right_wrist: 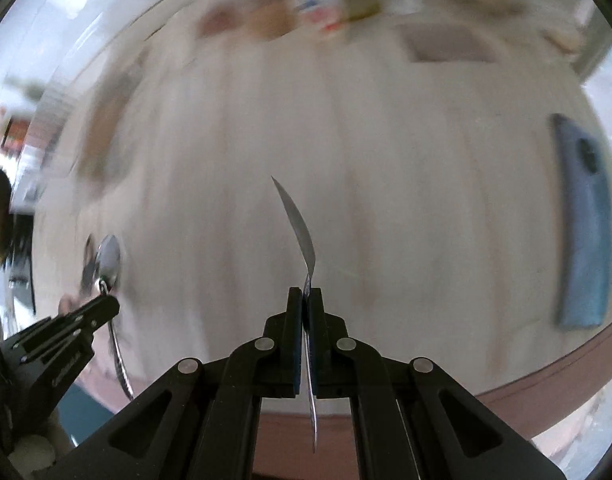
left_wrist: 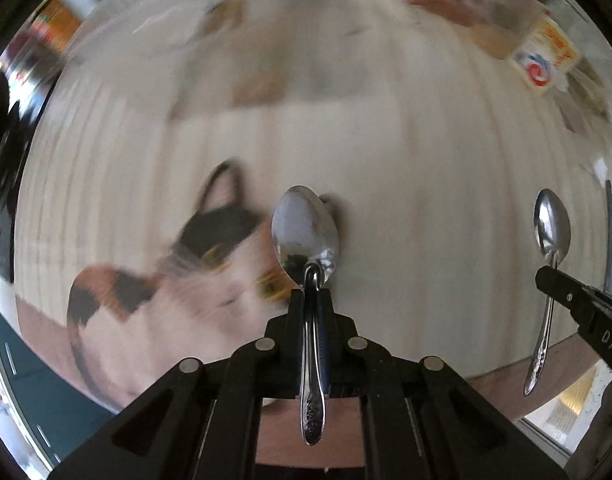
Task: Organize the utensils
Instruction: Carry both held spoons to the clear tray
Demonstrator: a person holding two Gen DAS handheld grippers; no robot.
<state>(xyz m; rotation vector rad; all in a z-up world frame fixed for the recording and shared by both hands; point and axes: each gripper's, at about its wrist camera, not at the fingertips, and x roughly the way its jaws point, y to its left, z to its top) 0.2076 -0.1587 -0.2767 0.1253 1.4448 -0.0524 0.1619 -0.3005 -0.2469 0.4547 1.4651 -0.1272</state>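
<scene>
In the left wrist view my left gripper [left_wrist: 311, 294] is shut on the neck of a steel spoon [left_wrist: 306, 236], bowl forward, patterned handle running back between the fingers. At the right edge of that view my right gripper [left_wrist: 546, 276] pinches a second spoon [left_wrist: 552, 224]. In the right wrist view my right gripper [right_wrist: 305, 294] is shut on that second spoon [right_wrist: 300, 228], seen edge-on as a thin blade, its handle trailing back. At the left of this view the left gripper [right_wrist: 106, 304] holds its spoon [right_wrist: 108, 258]. Both spoons hang above the pale table.
A calico cat [left_wrist: 166, 292] sits at the table's near edge, under the left spoon. A blue phone [right_wrist: 586, 228] lies on the pale wooden table [right_wrist: 386, 160] at the right. Blurred boxes and packets [left_wrist: 544, 58] crowd the far side. The table's brown rim [right_wrist: 546, 392] runs close below.
</scene>
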